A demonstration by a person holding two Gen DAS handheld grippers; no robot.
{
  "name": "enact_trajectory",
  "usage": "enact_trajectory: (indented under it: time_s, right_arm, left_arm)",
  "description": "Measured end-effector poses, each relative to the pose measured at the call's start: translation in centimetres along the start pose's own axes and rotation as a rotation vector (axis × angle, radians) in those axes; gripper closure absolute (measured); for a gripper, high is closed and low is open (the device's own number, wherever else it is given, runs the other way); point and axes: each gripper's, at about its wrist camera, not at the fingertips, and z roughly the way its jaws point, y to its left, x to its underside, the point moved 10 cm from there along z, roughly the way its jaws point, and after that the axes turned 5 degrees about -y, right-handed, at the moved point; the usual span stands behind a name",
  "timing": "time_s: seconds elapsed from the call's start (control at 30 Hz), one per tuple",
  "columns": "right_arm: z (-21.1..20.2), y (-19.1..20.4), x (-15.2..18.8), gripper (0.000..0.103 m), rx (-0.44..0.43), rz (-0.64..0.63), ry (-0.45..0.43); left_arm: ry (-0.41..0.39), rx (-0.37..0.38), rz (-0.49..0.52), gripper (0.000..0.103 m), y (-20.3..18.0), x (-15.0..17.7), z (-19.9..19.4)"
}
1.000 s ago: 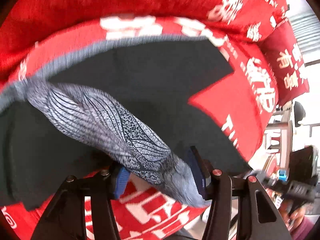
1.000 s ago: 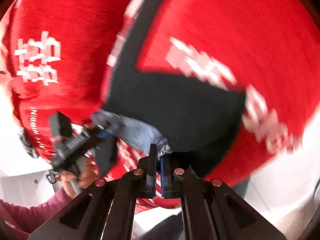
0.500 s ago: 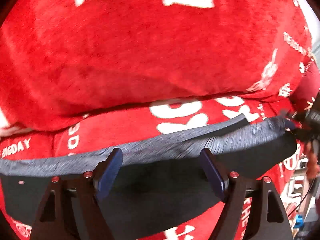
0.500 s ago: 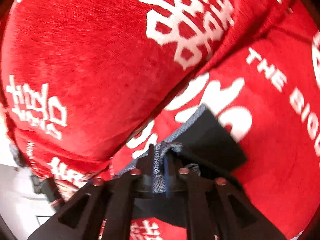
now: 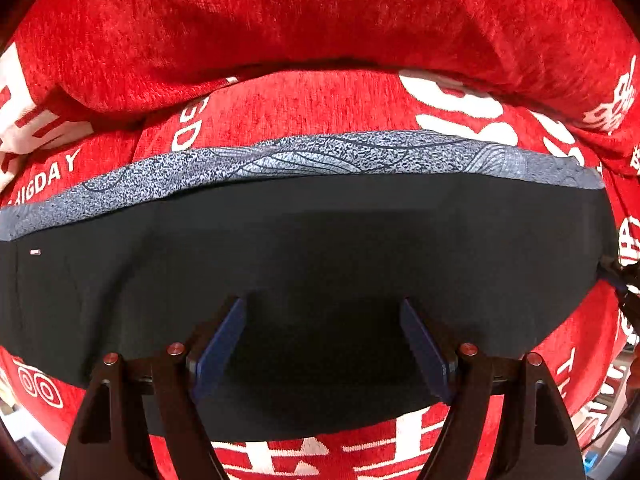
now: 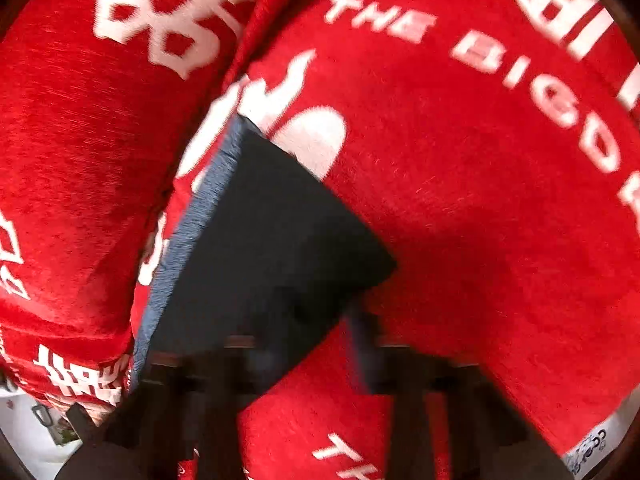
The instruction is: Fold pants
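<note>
Left-wrist view: the pants (image 5: 320,248) lie flat as a dark band across the middle of the frame, on a red sofa cover (image 5: 304,24) printed with white lettering. A grey patterned strip (image 5: 340,156) runs along their upper edge, and a small white tag (image 5: 35,252) shows at far left. My left gripper (image 5: 322,336) hangs over the lower middle of the cloth, jaws standing wide with nothing between them, the blue pads clear of the fabric.

Right-wrist view, blurred: a corner of the pants fills the centre, with the grey strip along its left edge. My right gripper (image 6: 316,354) sits at the lower middle; its jaws are closing, and the blur hides whether cloth is between them.

Handling, as I judge it: the fabric is thin, light and limp, lying smooth without creases. It will sag and drape once lifted, so both ends should rise together. The best hold is a pinch at an edge or corner, preferably through the firmer grey strip.

Change from a second earlier: my left jaws then held a bunched grey fold, with the pants lying in an L-shape; now they are released and the pants are spread flat. My right jaws were then pressed shut.
</note>
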Motion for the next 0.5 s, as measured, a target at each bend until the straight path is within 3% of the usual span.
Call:
enact_trajectory:
  time_s: [0.13,0.23,0.3,0.37,0.43,0.5]
  right_arm:
    - [-1.7,4.0,-1.5,0.093,-0.059,-0.17,-0.07]
    - [-0.3,3.7,-1.6,0.091,-0.003,-0.214,-0.008]
    - [0.4,2.6,-1.2,0.083,0.036,-0.191,0.048]
    - [-0.7,2.1,-1.3,0.071,0.068,-0.174,0.008]
    - [-2.8,2.1,-2.1,0.071,0.148,-0.214,-0.097]
    - [-4.3,4.5,-2.1,0.071,0.136,-0.309,-0.169]
  left_arm:
    - [-0.021,-0.018,0.018,0.022,-0.2,-0.8,-0.4]
    - [-0.021,-0.039,0.011,0.022,-0.4,-1.6,-0.7]
    - [-0.059,-0.044,0.016,0.022,-0.5,-2.6,-1.6]
    - [-0.083,-0.058,0.038,0.022,-0.7,-3.3,-1.9]
    - [-0.077,-0.07,0.054,0.022,-0.9,-3.7,-1.4]
    - [-0.07,-0.073,0.051,0.022,-1.1,-3.8,-0.4]
